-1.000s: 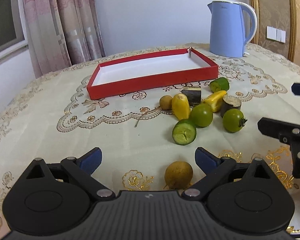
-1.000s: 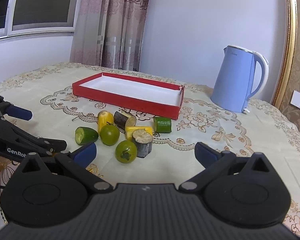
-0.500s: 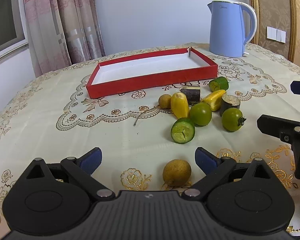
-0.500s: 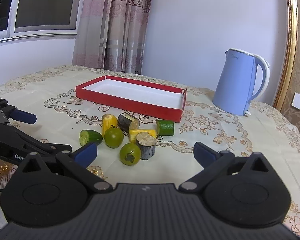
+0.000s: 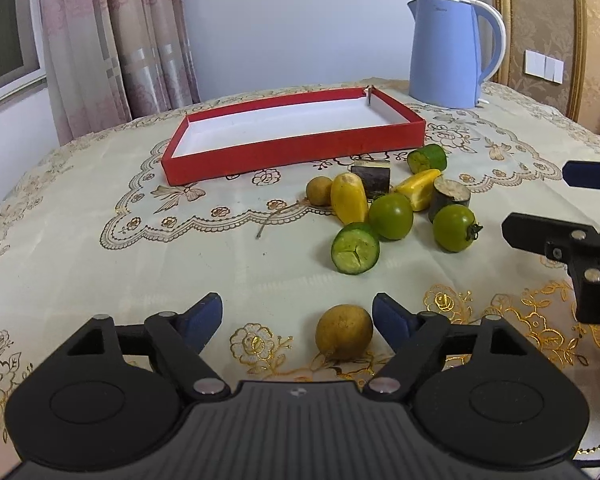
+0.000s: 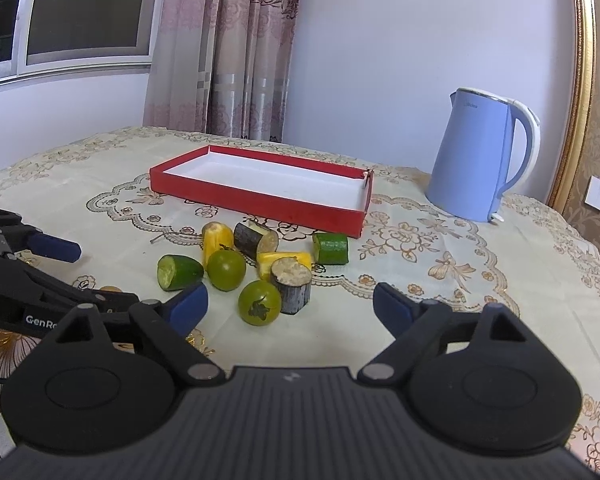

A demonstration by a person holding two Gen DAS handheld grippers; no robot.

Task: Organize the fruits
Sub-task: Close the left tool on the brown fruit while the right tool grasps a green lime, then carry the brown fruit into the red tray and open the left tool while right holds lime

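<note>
Longan (image 5: 343, 332) sits between the left gripper's (image 5: 298, 314) spread jaws, beside the right-hand one.

Left tongs (image 5: 298, 314) and right tongs (image 6: 290, 304) both gape wide, level

Tray (image 5: 292, 148) sits on tablecloth (image 5: 100, 264), kettle (image 5: 452, 52) behind its right end. Fruit cluster (image 5: 392, 204) lies just in front of tray, toward its right end. 1 round fruit (image 5: 344, 332) lies apart, nearer than cluster, between left gripper (image 5: 298, 318) fingers, closer to the right finger. Right gripper (image 6: 290, 302) sits right of cluster. Curtain (image 5: 112, 40) behind table, left.
</note>
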